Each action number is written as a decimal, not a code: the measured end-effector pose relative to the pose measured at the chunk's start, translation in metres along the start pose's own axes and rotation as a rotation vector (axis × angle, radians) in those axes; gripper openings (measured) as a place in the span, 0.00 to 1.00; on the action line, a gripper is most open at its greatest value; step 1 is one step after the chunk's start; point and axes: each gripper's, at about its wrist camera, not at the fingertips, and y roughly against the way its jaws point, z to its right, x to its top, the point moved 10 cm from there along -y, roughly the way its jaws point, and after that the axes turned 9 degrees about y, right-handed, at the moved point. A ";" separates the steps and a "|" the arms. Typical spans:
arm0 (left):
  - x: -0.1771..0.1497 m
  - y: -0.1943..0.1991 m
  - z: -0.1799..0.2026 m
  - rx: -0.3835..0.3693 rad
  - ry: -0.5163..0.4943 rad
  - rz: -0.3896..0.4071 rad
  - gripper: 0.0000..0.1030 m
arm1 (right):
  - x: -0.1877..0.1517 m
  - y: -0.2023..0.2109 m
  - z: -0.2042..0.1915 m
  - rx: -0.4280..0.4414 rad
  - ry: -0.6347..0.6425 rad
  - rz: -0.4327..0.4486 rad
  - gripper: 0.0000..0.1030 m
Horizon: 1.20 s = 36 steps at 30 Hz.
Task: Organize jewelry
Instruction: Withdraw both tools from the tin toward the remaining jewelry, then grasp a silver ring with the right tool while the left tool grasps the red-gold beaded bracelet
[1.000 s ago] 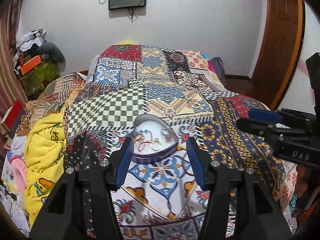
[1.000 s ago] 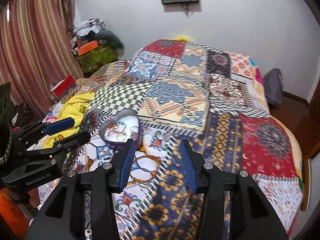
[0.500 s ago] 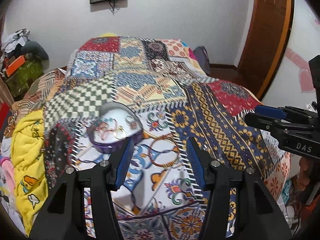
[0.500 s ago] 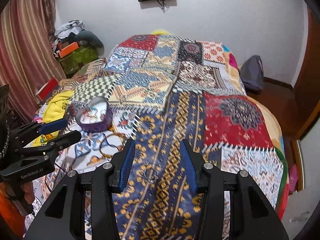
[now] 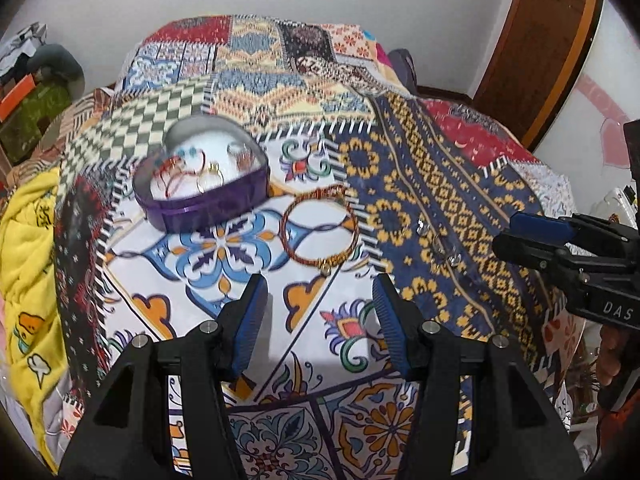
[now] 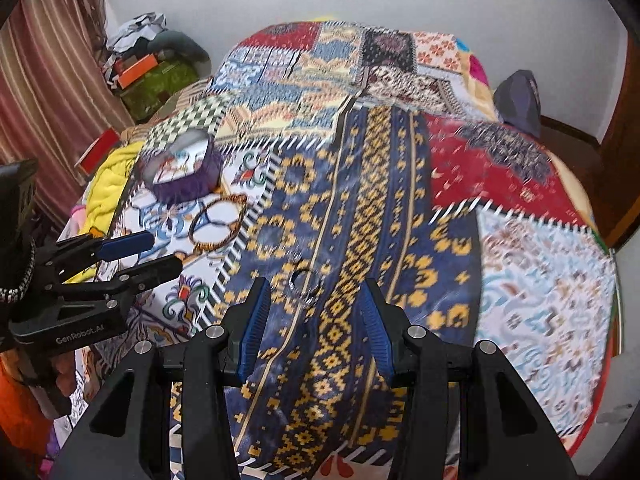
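2 grippers, left gripper and right gripper, hang with jaws apart and empty above the patchwork-quilted bed; lower each squarely, the left over the red-and-gold beaded bangle, the right over the small silver ring, then carry both to the purple heart-shaped tin box near the bed's left edge.

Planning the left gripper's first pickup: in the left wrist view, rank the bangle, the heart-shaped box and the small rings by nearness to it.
1. Bangle, just ahead of the left gripper.
2. Small rings, ahead to the right, on the navy patch.
3. Heart-shaped box, farther back, left.
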 end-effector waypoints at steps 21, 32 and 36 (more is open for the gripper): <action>0.017 -0.037 0.000 0.016 -0.027 -0.011 0.53 | -0.018 -0.038 -0.009 0.031 -0.010 -0.089 0.12; 0.024 -0.046 0.006 -0.032 -0.001 0.008 0.47 | -0.017 -0.043 -0.010 -0.004 0.007 -0.077 0.09; 0.024 -0.047 0.008 -0.054 -0.001 0.001 0.28 | -0.016 -0.042 -0.010 0.006 -0.010 -0.074 0.09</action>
